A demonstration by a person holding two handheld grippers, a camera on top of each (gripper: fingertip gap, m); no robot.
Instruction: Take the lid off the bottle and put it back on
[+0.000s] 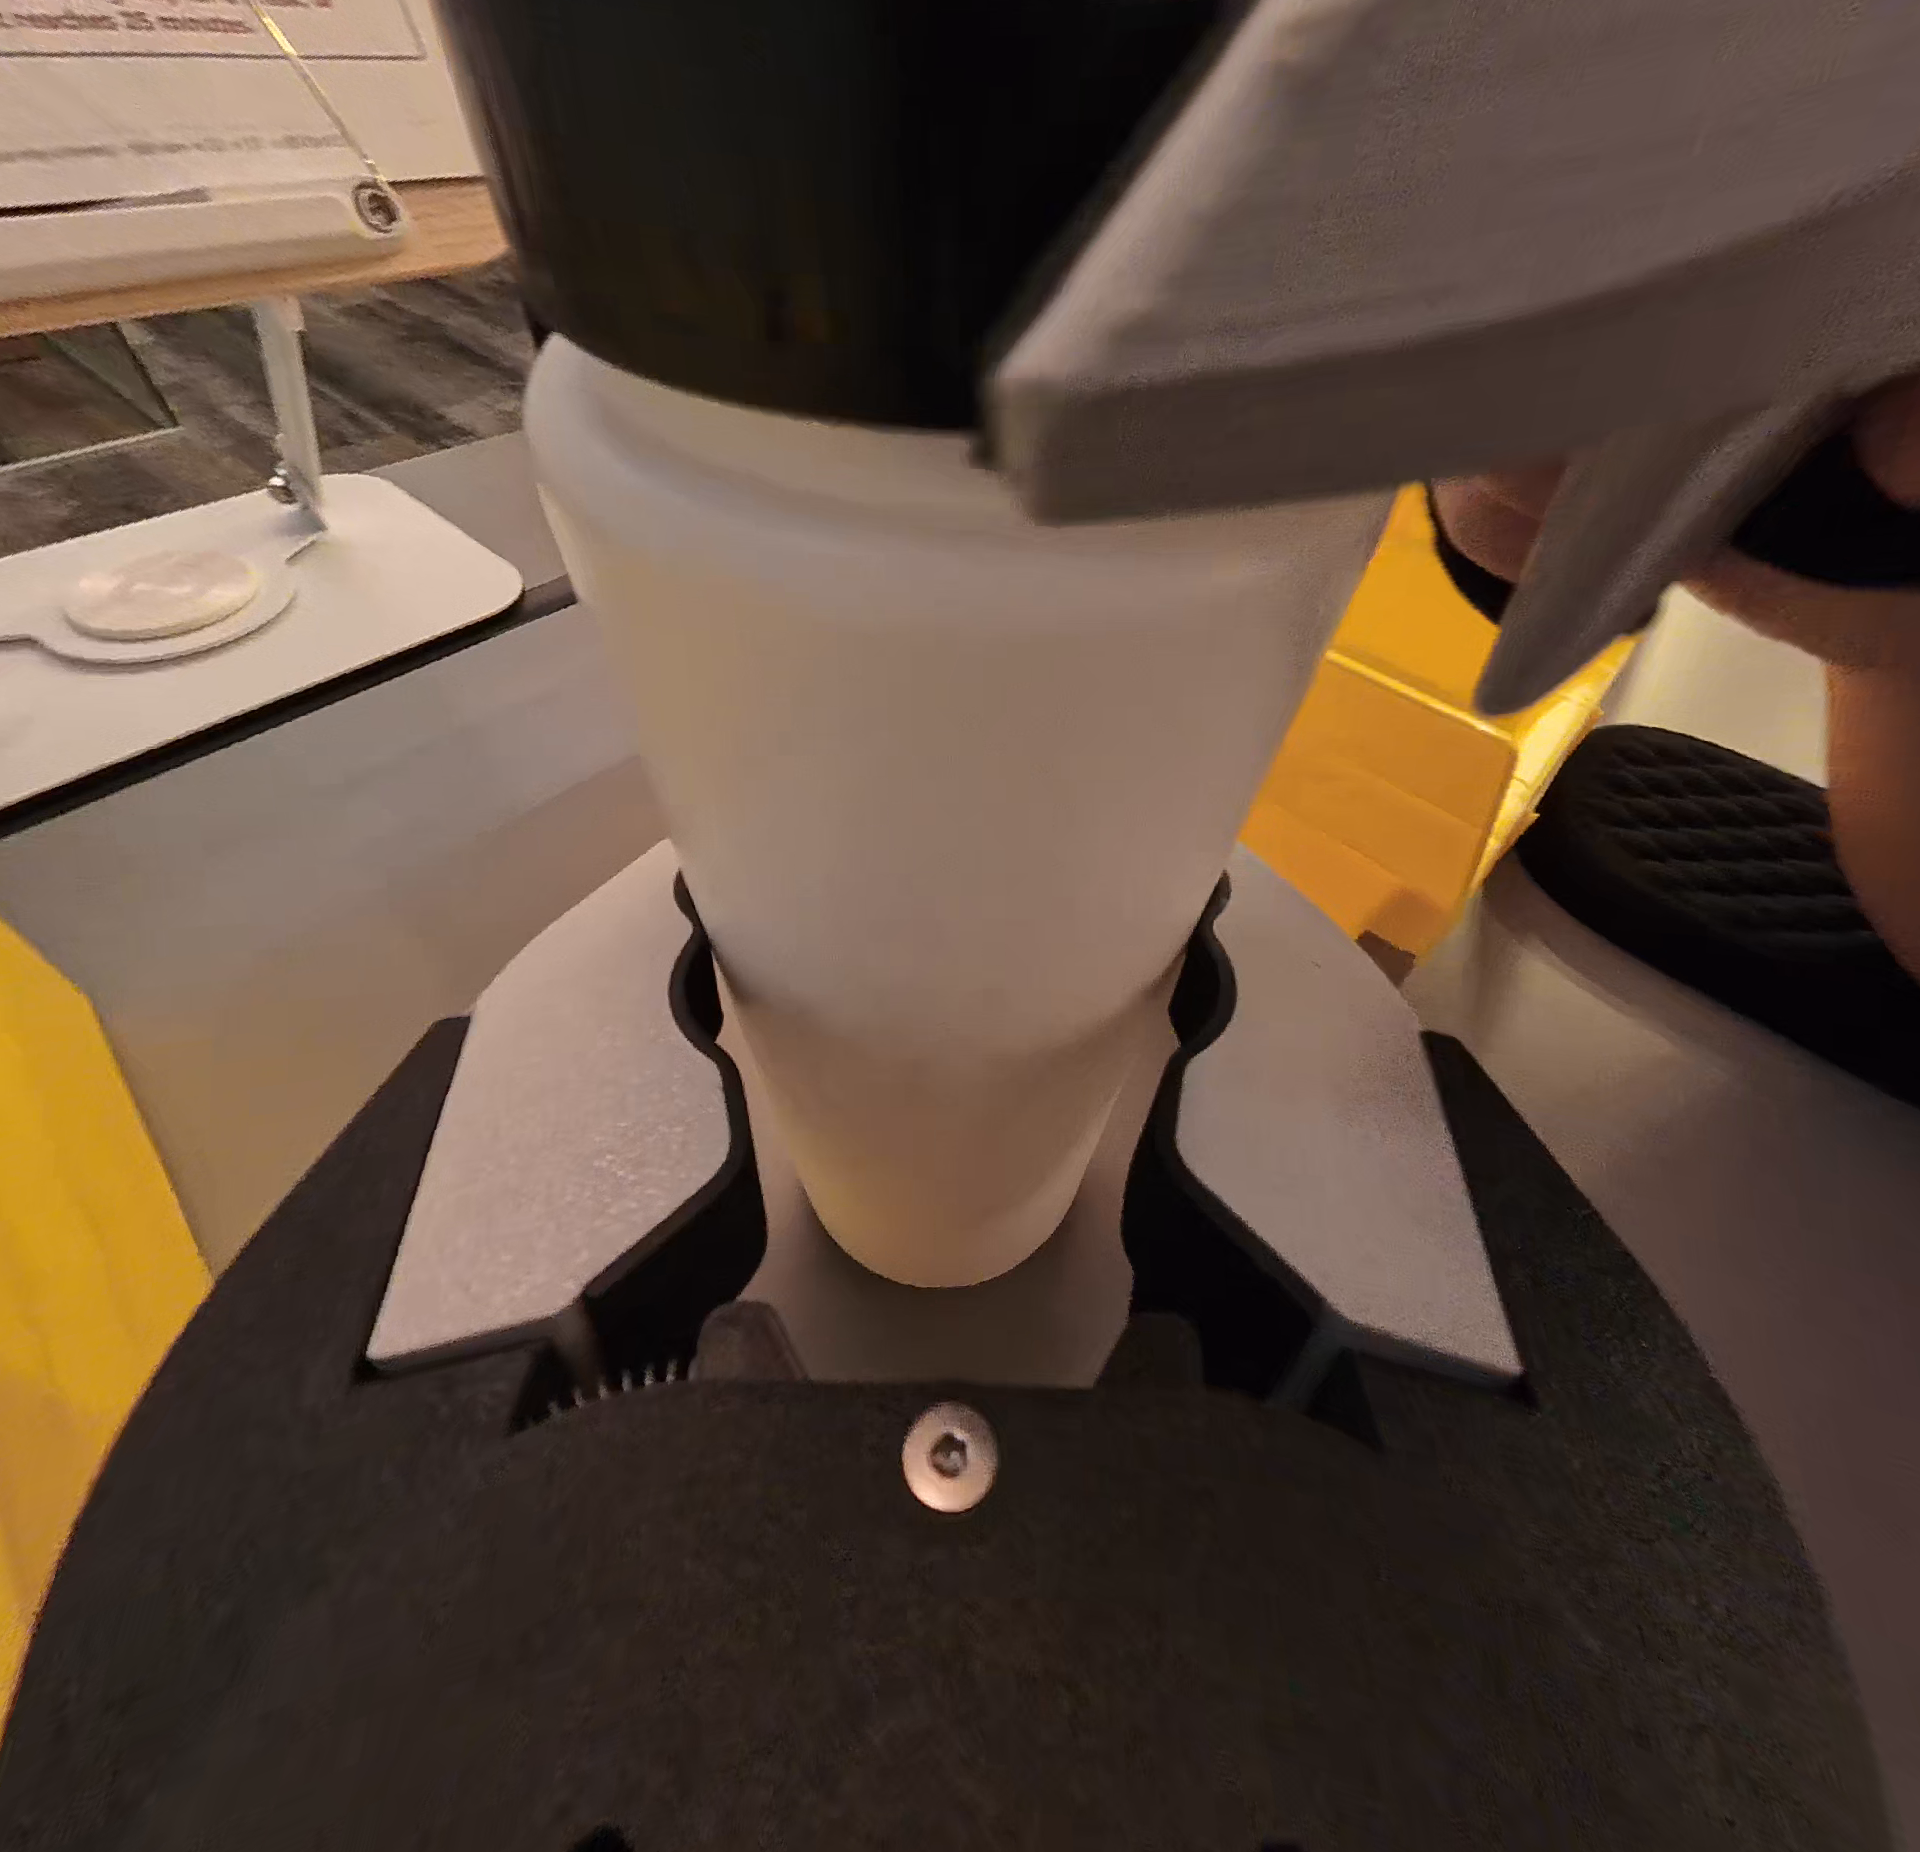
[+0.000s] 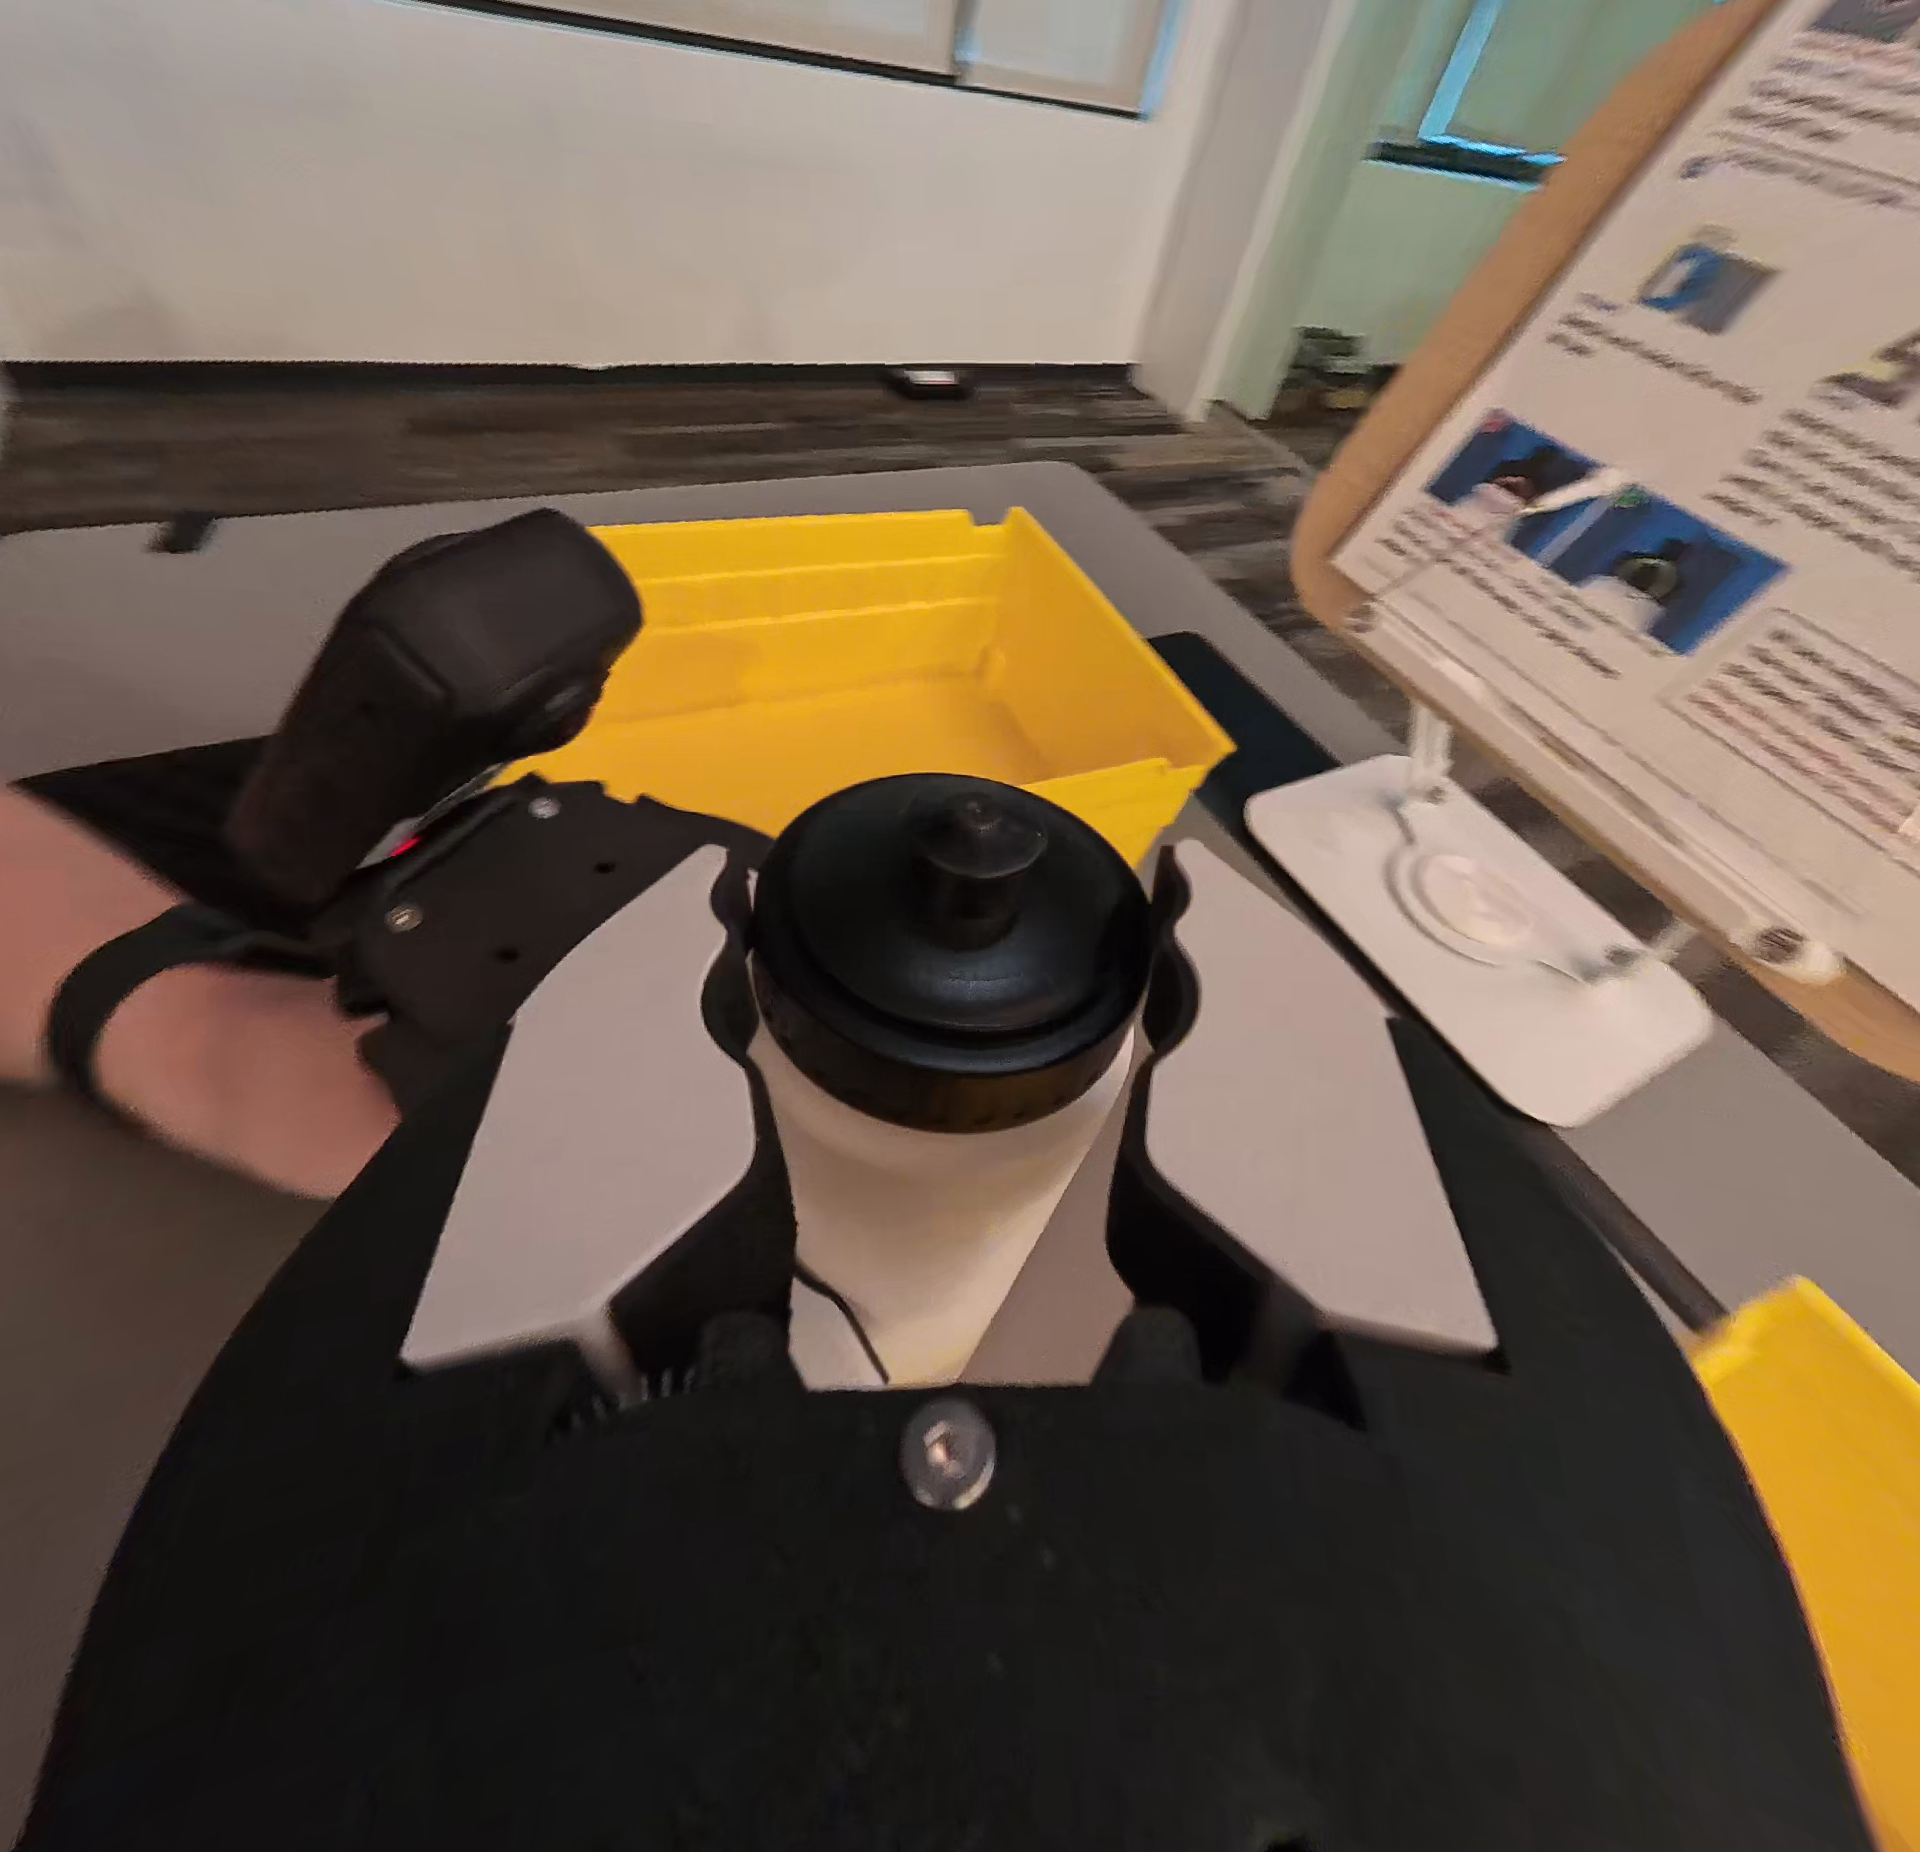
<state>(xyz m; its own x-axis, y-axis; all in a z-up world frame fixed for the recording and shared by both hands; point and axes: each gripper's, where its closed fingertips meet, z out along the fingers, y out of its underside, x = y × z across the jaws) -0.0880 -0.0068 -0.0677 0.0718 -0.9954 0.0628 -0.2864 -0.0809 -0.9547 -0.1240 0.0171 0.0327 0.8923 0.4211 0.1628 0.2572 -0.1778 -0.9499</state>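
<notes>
Warm dim indoor light, daylight from windows [image 2: 1039, 15], motion blur, wide-angle bending at edges

One bottle [image 2: 914, 1231], one lid [image 2: 951, 955], two yellow bins [image 2: 1091, 680].

Left claw [image 1: 951, 981]: black-bodied two-finger claw with grey plates, closed on the lower body of the white plastic bottle [image 1: 935, 763], black inner pads pressed against both sides.
Right claw [image 2: 948, 955]: same build, reaching from above, its fingers set on either side of the black round lid [image 2: 951, 955]; contact looks firm, though motion blur leaves it unsure.
Right claw in left view: grey finger [image 1: 1455, 244] lies against the lid's rim.
Left hand [image 2: 223, 1064]: bare, black strap across it, gripping the handle.
</notes>
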